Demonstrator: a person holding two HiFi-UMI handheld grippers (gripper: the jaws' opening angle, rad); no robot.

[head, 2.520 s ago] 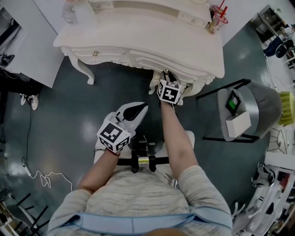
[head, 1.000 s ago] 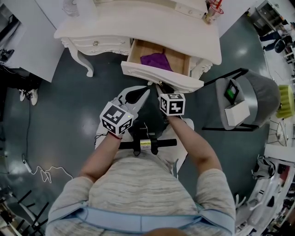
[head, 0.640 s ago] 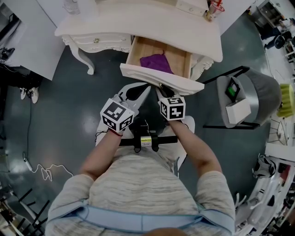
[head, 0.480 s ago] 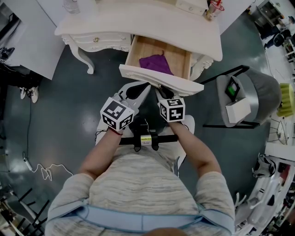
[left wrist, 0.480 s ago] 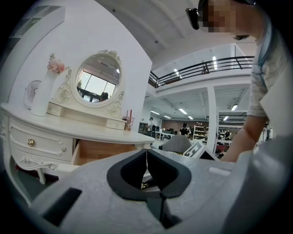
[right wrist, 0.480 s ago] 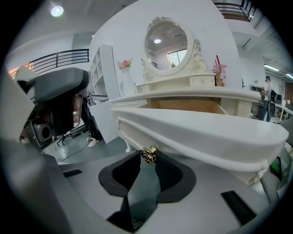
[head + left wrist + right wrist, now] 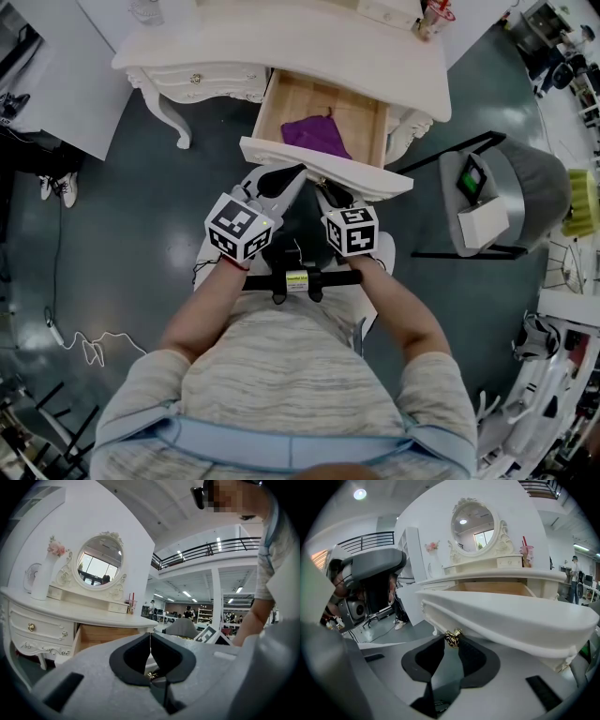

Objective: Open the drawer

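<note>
The cream dressing table [image 7: 281, 56] has its middle drawer [image 7: 323, 167] pulled out, with a purple cloth [image 7: 317, 134] lying inside on the wooden bottom. My right gripper [image 7: 330, 190] reaches under the drawer's curved front [image 7: 511, 616]. Its jaws have just been closing, and its tips [image 7: 452, 640] pinch the small brass knob [image 7: 453, 636]. My left gripper [image 7: 289, 175] hangs beside it just below the drawer front, pointing level. Its jaws [image 7: 150, 638] meet with nothing between them. In the left gripper view the open drawer's wooden side [image 7: 108, 637] shows beyond the jaws.
A grey chair [image 7: 530, 216] with a white box [image 7: 485, 251] and a phone stands at the right. The table's curved leg [image 7: 169, 131] is on the left, beside a white desk [image 7: 56, 84]. A cable [image 7: 89, 361] lies on the dark floor. A pink cup [image 7: 433, 21] stands on the tabletop.
The drawer, shut at first, has slid out toward me. My right gripper has drawn back with the knob, a little further in the last second. The left gripper has stayed put.
</note>
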